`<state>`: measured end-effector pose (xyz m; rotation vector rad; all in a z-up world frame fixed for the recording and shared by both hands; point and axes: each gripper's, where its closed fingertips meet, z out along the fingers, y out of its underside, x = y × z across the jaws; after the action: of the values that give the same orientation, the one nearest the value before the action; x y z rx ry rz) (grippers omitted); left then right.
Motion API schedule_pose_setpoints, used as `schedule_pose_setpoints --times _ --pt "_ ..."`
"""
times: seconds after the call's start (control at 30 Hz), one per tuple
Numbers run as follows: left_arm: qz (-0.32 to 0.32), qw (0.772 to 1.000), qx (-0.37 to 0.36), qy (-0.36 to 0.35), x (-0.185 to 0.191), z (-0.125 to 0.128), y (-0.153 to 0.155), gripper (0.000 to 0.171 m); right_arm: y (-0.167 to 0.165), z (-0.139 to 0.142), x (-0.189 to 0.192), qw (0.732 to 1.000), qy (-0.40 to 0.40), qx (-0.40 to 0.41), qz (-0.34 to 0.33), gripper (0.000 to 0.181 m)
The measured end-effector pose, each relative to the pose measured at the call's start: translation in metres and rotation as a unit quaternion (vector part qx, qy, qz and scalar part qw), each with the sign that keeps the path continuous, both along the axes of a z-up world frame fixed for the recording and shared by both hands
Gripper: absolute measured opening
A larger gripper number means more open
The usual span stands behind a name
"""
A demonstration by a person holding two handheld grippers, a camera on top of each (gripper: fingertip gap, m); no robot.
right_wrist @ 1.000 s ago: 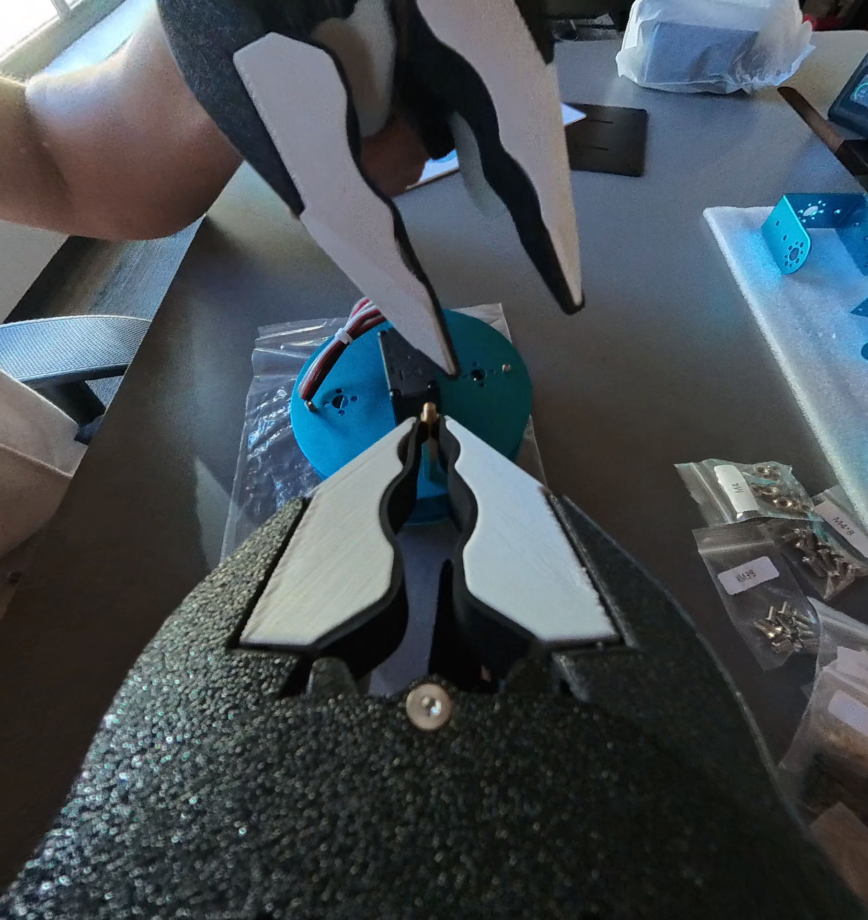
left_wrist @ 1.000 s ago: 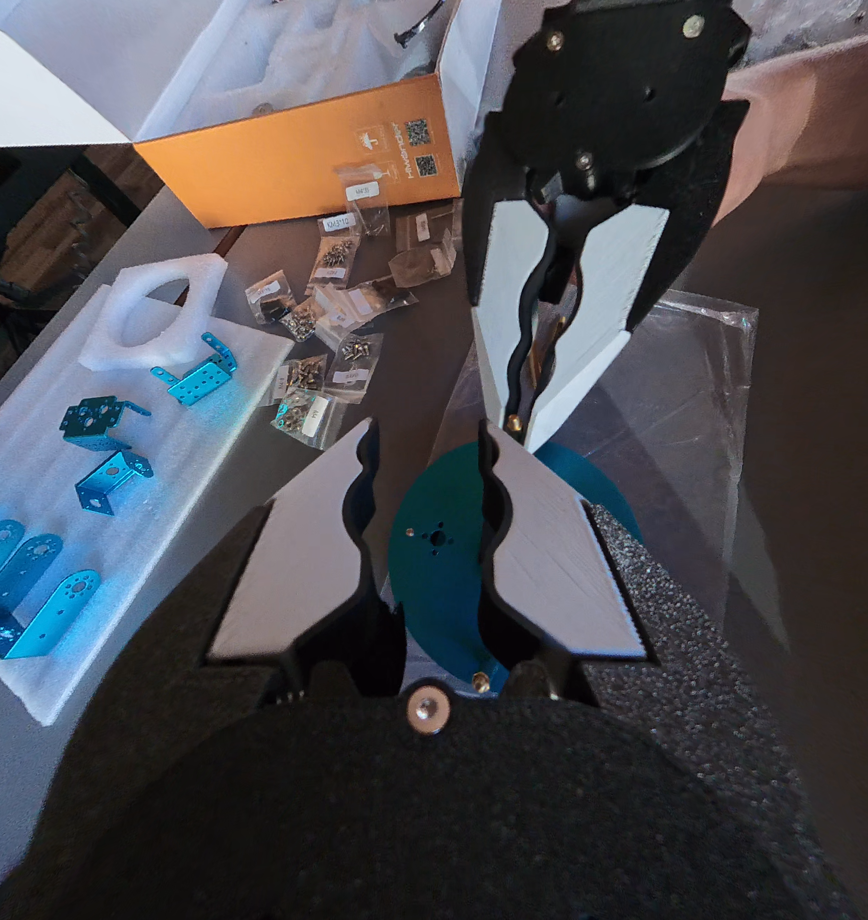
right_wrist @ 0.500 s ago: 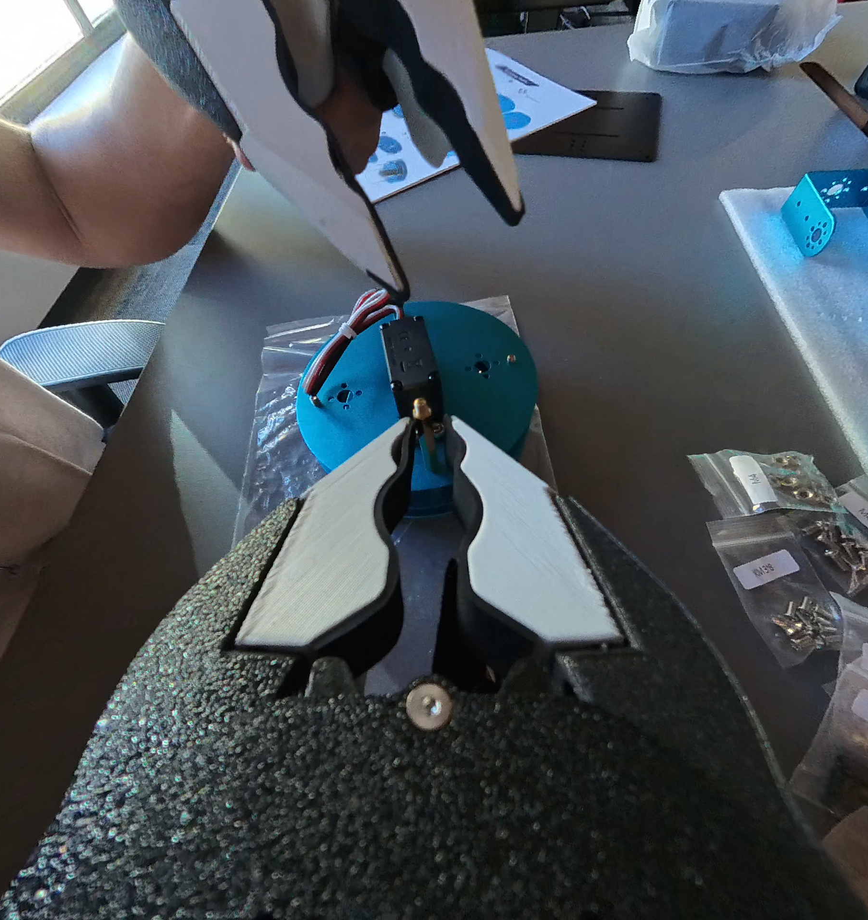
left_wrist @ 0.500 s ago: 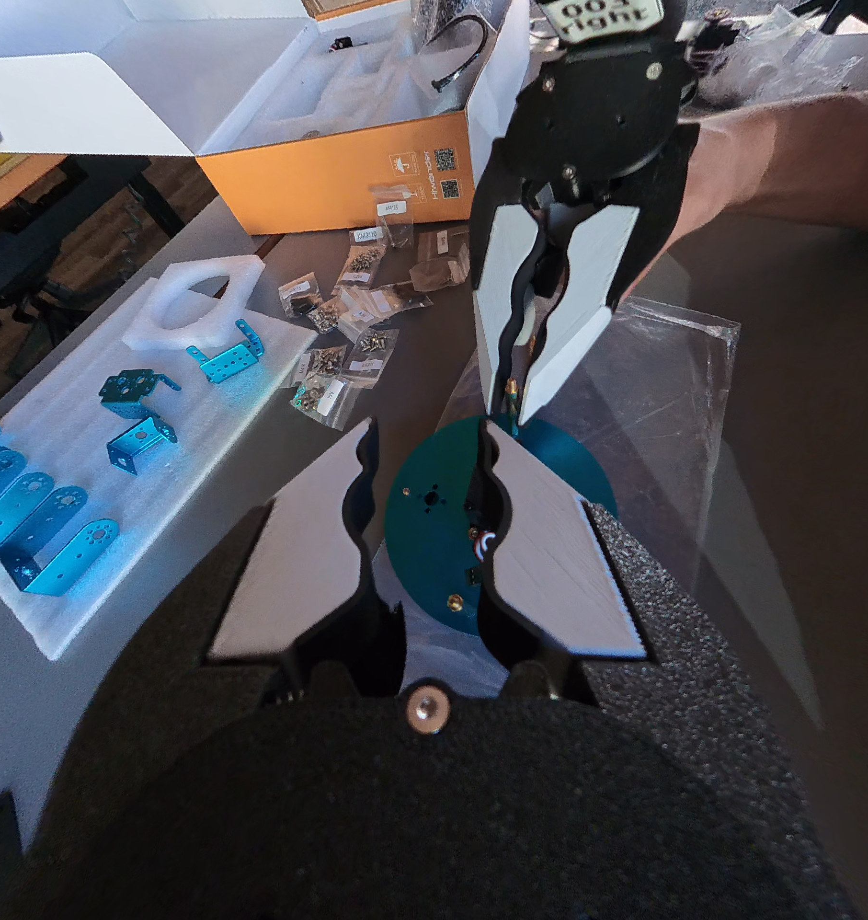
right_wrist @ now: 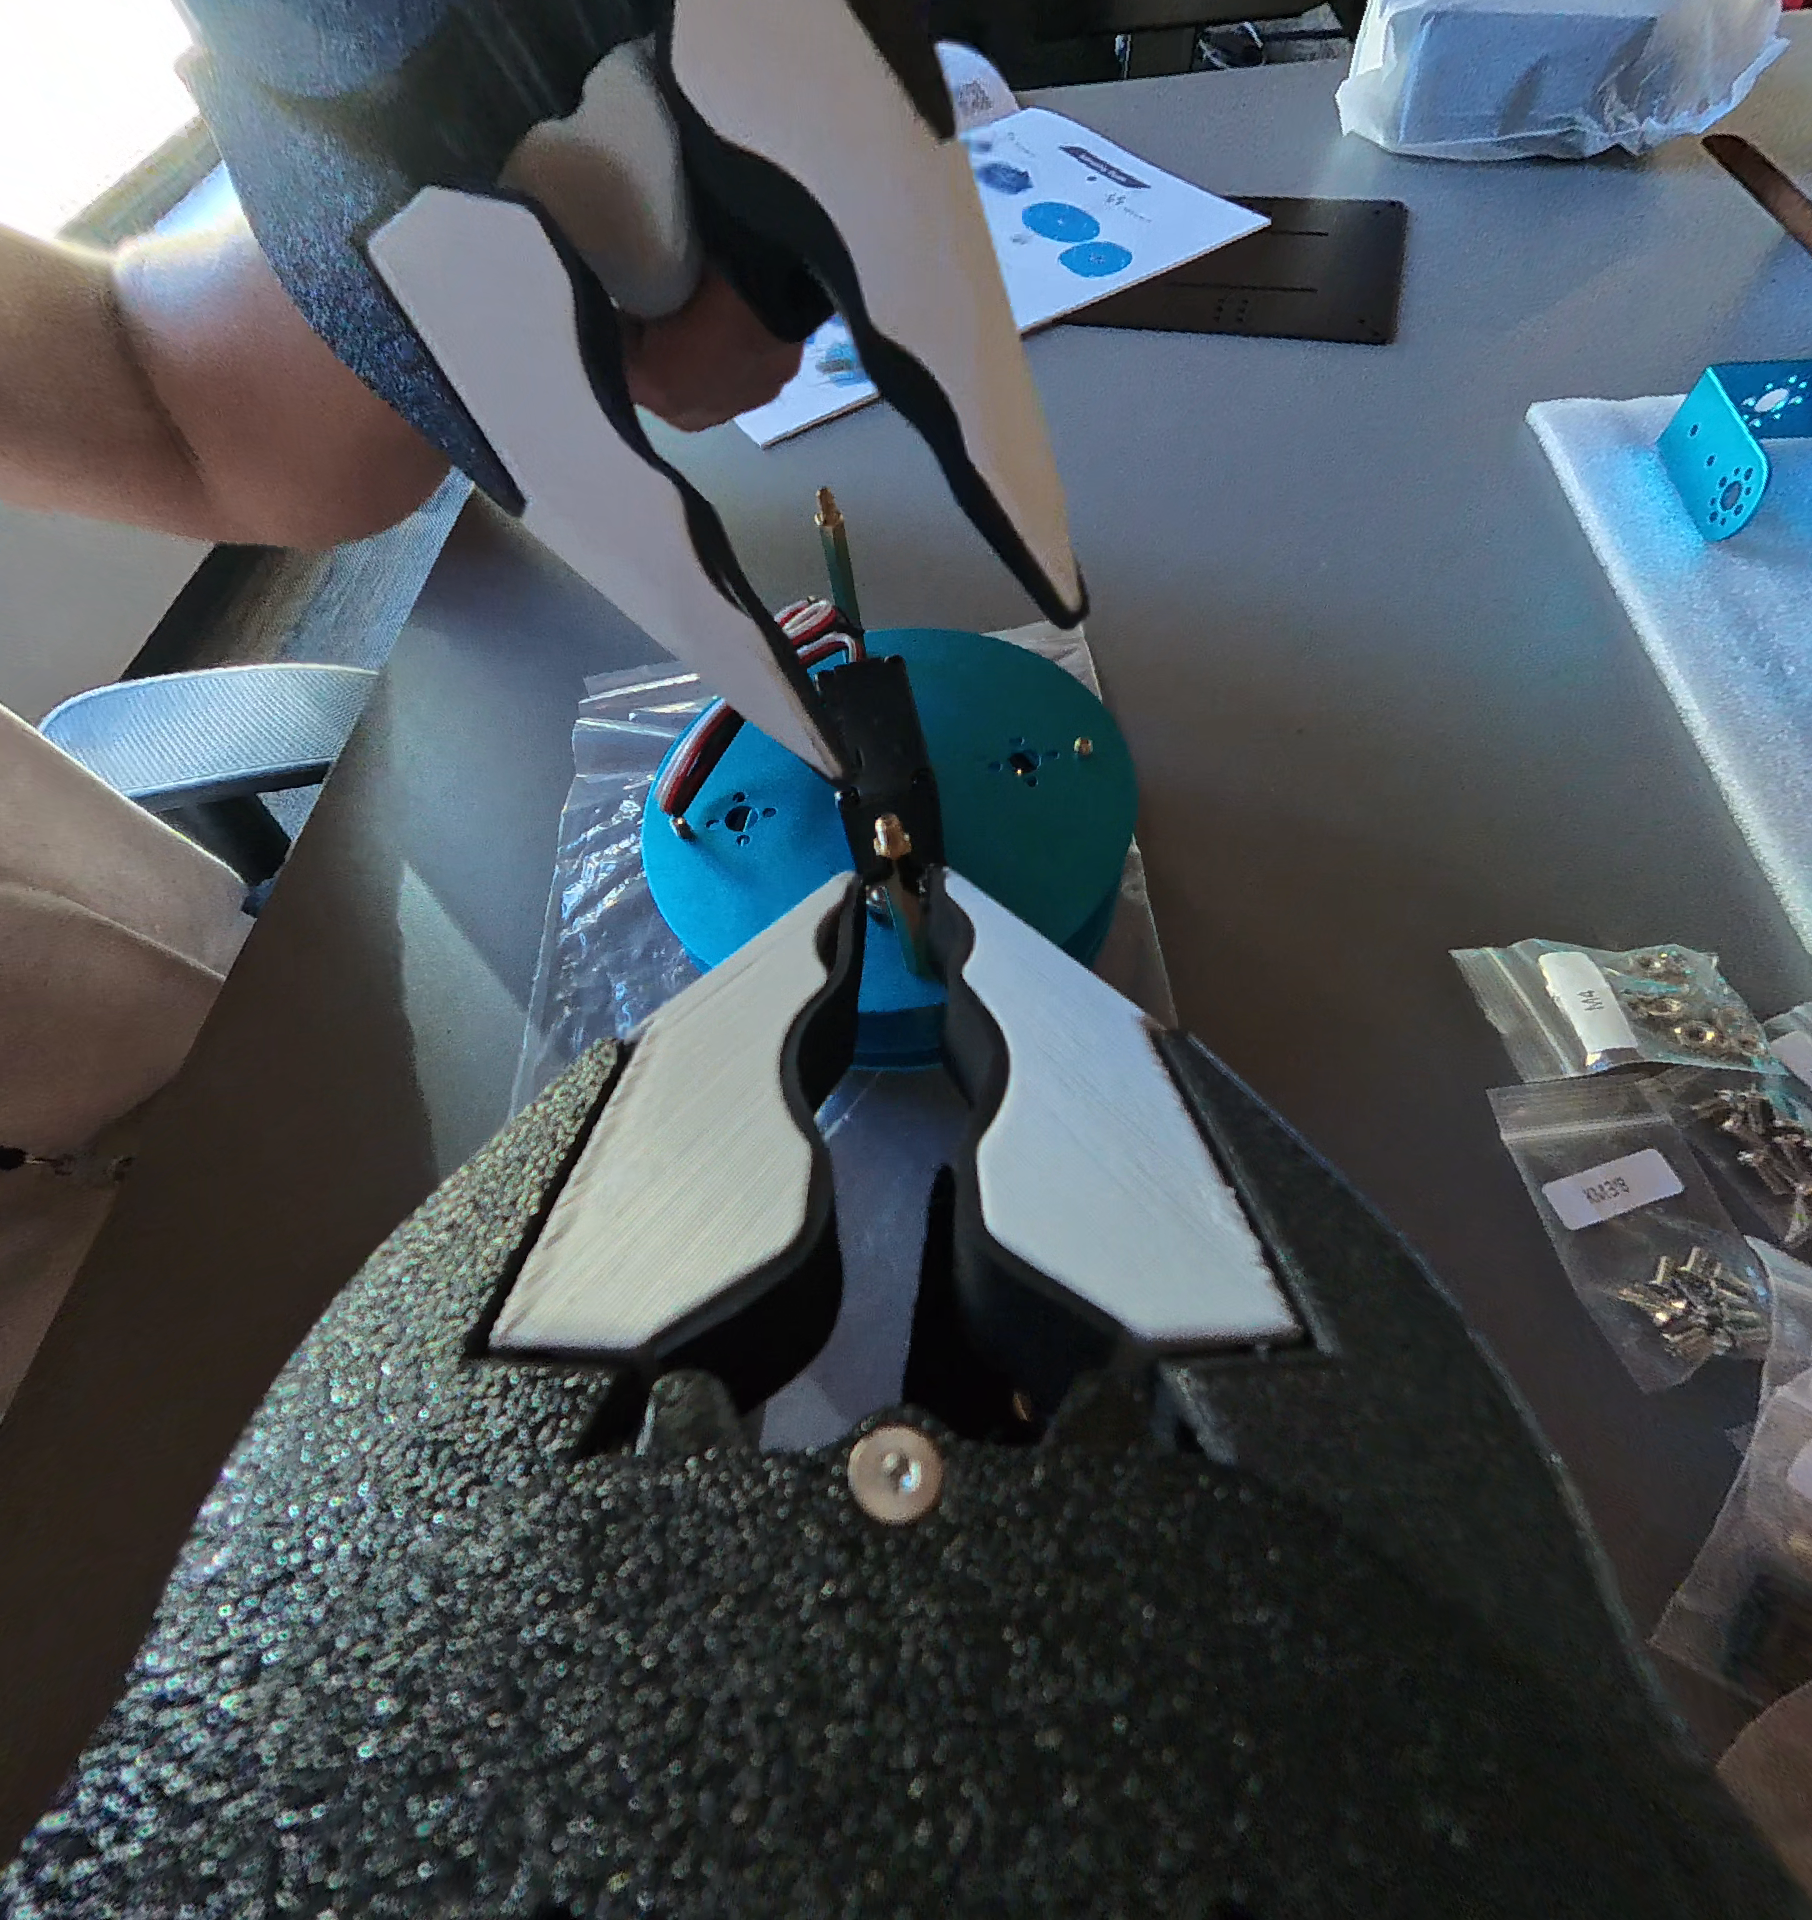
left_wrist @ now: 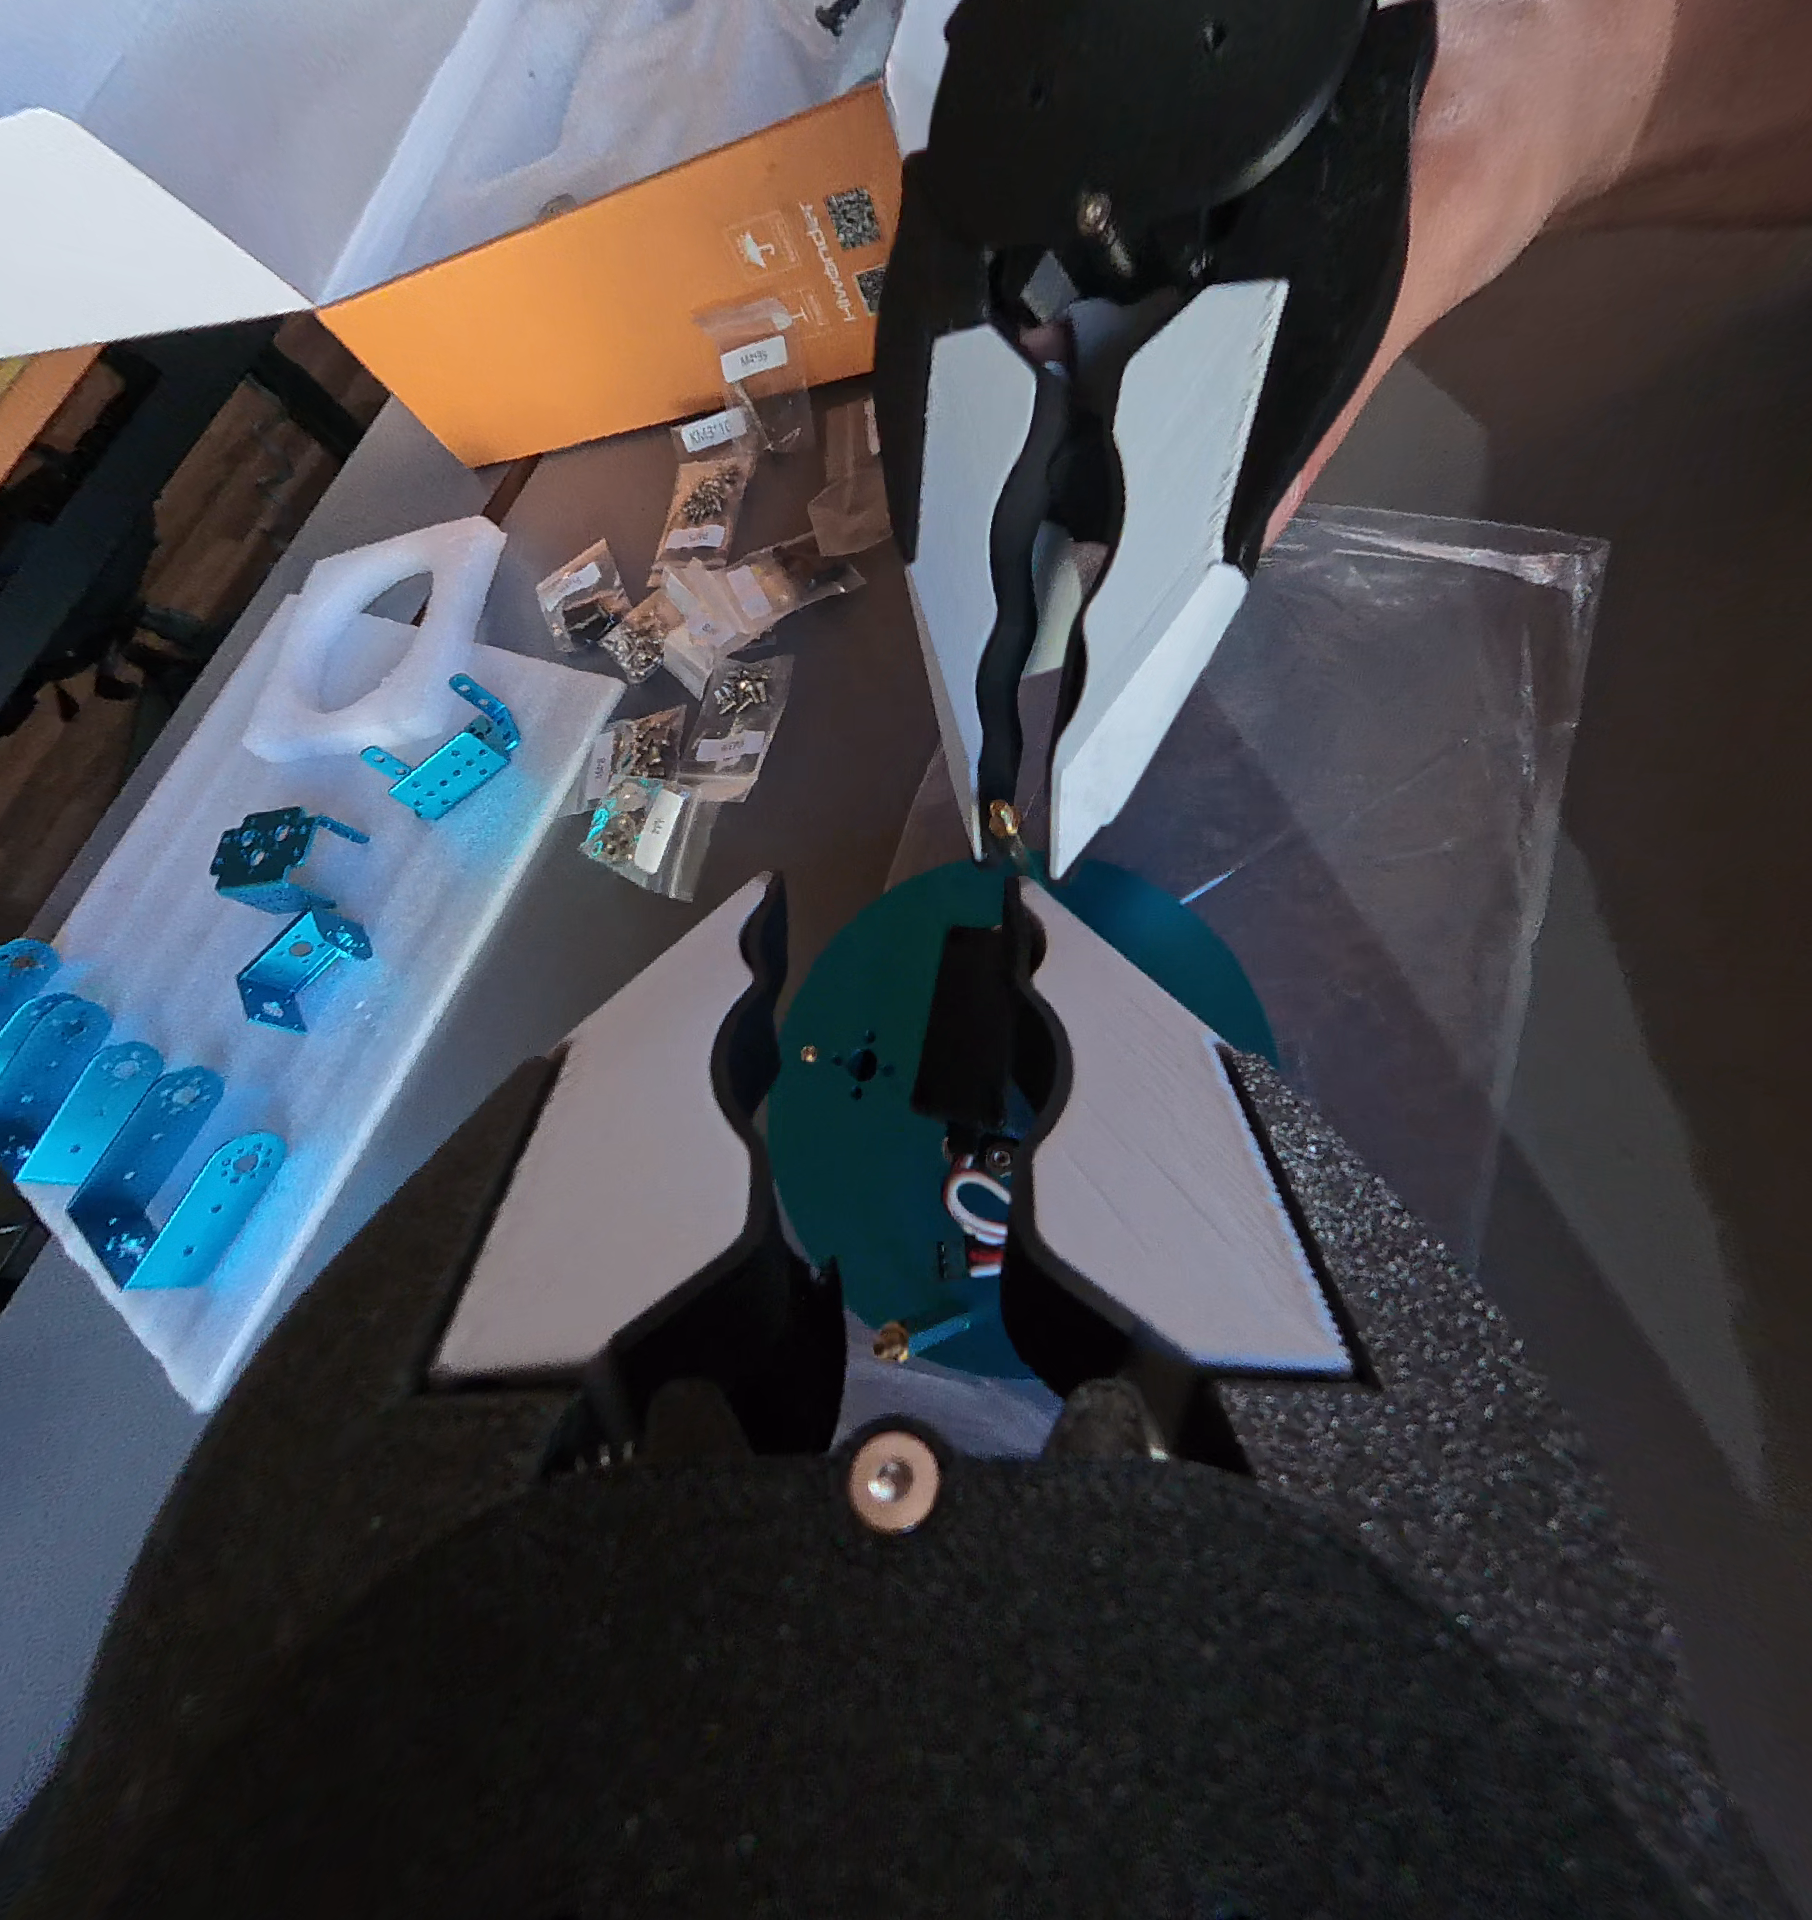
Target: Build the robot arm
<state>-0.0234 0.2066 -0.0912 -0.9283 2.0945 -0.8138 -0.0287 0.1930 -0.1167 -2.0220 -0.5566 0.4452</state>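
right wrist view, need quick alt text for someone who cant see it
The right claw pinches a brass-tipped post at the near edge of a blue round base carrying a black servo. The open left claw comes down from above, one tip touching the servo; screw bags lie right.

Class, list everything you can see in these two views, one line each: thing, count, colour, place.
disc: one, teal, on clear bag
servo: one, black, on disc
standoff: two, green, brass-tipped, on disc
screw bags: several, clear, beside disc
brackets: several, blue, on white foam sheet
box: one, orange, open, behind the screw bags
leaflet: one, white, beyond disc
left gripper: open, one finger touching servo
right gripper: fingers closed on near standoff
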Motion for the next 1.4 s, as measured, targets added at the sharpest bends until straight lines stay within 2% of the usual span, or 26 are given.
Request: schedule_pose_setpoints --times 0.17,0.33,0.67,0.8,0.93,1.03,1.13,1.23,1.3,1.4 --pt "-0.034 0.999 0.016 0.026 0.009 -0.004 -0.008 0.045 -0.002 -0.002 -0.003 1.000 -0.009 0.002 0.011 0.018" --pt "-0.056 0.997 0.016 0.050 0.018 -0.013 -0.016 0.048 -0.004 -0.001 -0.010 0.999 -0.008 0.015 0.032 0.036" --pt "-0.056 0.995 0.039 0.071 0.016 -0.023 -0.004 0.052 -0.010 0.000 -0.003 0.999 -0.001 0.004 0.032 0.033" --pt "-0.064 0.995 0.031 0.067 0.014 -0.019 -0.009 0.051 -0.005 -0.001 -0.009 0.999 0.003 0.011 0.034 0.041" --pt "-0.059 0.995 0.035 0.070 0.017 -0.020 -0.004 0.051 -0.004 -0.013 -0.002 0.999 -0.030 -0.015 0.017 0.033" --pt "-0.042 0.998 -0.001 0.056 0.010 -0.003 0.008 0.051 -0.006 0.003 0.010 1.000 -0.017 -0.007 -0.005 0.033" --pt "0.018 0.997 -0.072 0.020 -0.004 0.026 0.038 0.045 0.005 0.022 0.021 0.999 0.025 -0.026 -0.035 0.028" --pt "0.065 0.985 -0.162 -0.002 -0.040 0.038 0.046 0.045 0.014 0.004 0.029 0.995 -0.024 -0.091 -0.014 0.034" --pt "0.096 0.971 -0.216 -0.020 -0.067 0.028 0.042 0.045 0.019 -0.010 0.036 0.992 -0.018 -0.123 -0.001 0.039" --pt "0.164 0.955 -0.247 -0.010 -0.089 -0.012 0.036 0.042 0.026 -0.013 0.025 0.969 0.152 -0.194 0.029 0.037"
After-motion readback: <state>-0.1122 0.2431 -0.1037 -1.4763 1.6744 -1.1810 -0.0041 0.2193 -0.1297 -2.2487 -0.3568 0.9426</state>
